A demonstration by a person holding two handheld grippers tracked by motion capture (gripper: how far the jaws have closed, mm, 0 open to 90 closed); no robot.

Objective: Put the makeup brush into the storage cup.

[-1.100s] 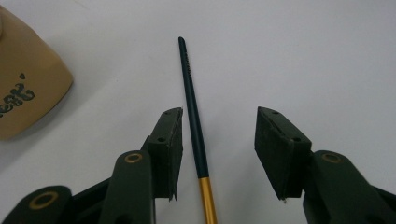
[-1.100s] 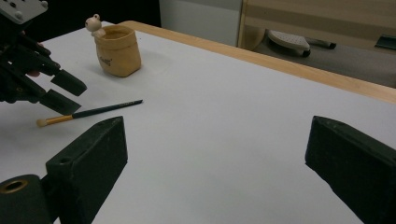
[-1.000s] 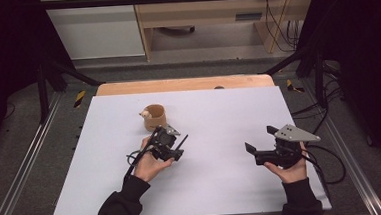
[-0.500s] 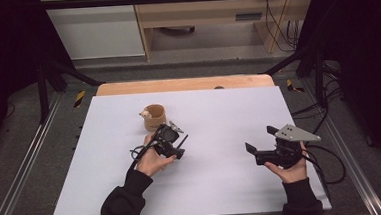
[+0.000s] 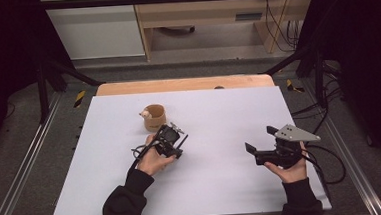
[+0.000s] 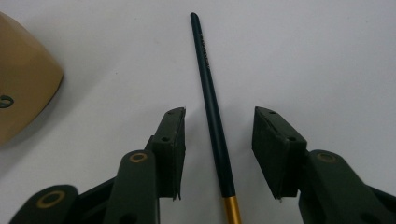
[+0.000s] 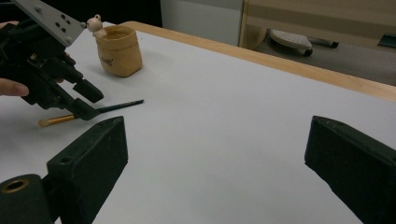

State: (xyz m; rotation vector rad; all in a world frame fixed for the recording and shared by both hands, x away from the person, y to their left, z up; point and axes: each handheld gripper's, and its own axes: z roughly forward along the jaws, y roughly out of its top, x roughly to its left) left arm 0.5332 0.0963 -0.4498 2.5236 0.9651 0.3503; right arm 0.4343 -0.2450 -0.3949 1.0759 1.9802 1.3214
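white table (image 5: 223,185) | tan cup (image 5: 154,116) near brush (image 6: 212,107) | left gripper (image 6: 218,140) jaws astride it

A wide counter (image 5: 223,185) covered by a plain white sheet shows a light wooden edge along its far side. On it stands a small tan sack-shaped pot (image 5: 154,117) with a tiny figure on its rim. Near the pot lies a slim dark brush handle with a gold ferrule (image 6: 212,107).
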